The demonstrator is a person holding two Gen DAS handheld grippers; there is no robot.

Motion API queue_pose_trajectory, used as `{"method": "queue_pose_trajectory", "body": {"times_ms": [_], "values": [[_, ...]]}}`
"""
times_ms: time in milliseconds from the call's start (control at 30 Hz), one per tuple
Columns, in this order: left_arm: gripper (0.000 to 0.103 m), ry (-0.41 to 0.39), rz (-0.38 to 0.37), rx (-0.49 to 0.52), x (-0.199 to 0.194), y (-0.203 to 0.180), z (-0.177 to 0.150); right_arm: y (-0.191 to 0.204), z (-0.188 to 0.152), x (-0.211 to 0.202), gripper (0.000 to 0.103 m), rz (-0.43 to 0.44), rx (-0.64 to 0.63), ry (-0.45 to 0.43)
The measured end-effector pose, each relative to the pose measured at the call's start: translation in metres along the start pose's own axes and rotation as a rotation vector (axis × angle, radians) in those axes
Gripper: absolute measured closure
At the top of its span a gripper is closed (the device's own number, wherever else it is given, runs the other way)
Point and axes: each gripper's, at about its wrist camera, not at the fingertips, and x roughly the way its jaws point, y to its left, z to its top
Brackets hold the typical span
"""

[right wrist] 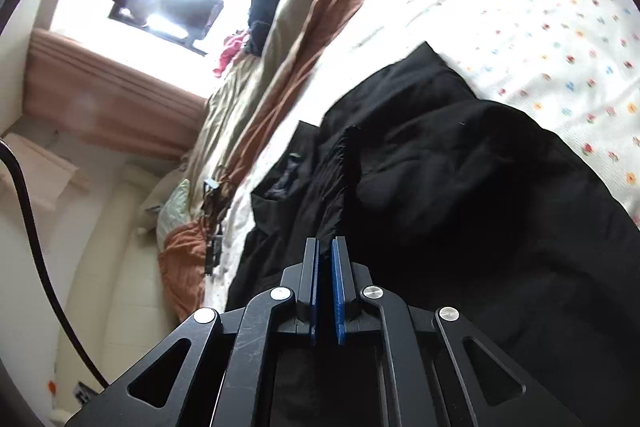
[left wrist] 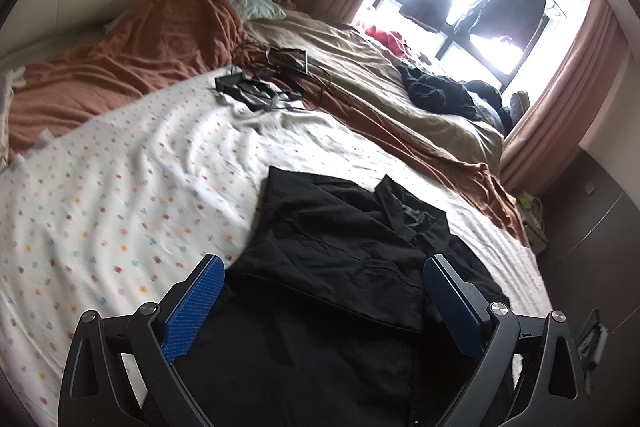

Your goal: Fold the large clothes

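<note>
left gripper (left wrist: 320, 267): blue pads wide apart, holding nothing, above the big black cloth shirt (left wrist: 344, 227) | black shirt: lies on the white flower-dotted bed sheet (left wrist: 120, 187) | right gripper (right wrist: 325, 247): pads nearly together, seems to pinch a black fold, hard to see

— What do the tools look like?
— The left gripper (left wrist: 324, 263) has black, skeletal linkage arms with triangular cut-outs, round silver screws at the joints, and blue textured pads (left wrist: 192, 307) on its fingers.
— And the other?
— The right gripper (right wrist: 325, 245) matches: black frame, silver screws, blue pads (right wrist: 340, 291), faint scratches on one link.
</note>
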Motion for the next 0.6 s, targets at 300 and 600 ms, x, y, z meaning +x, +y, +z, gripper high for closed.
{"method": "queue_pose_trajectory", "body": {"times_ms": [300,600], "values": [[0.003,-0.013,0.015,-0.057,-0.006,0.028,0.011,0.081,-0.027,0.026,0.097,0.081,-0.233,0.029],[0.003,-0.043,0.030,-0.144,-0.017,0.058,0.022,0.143,-0.068,0.082,0.097,0.154,-0.387,0.144]]}}
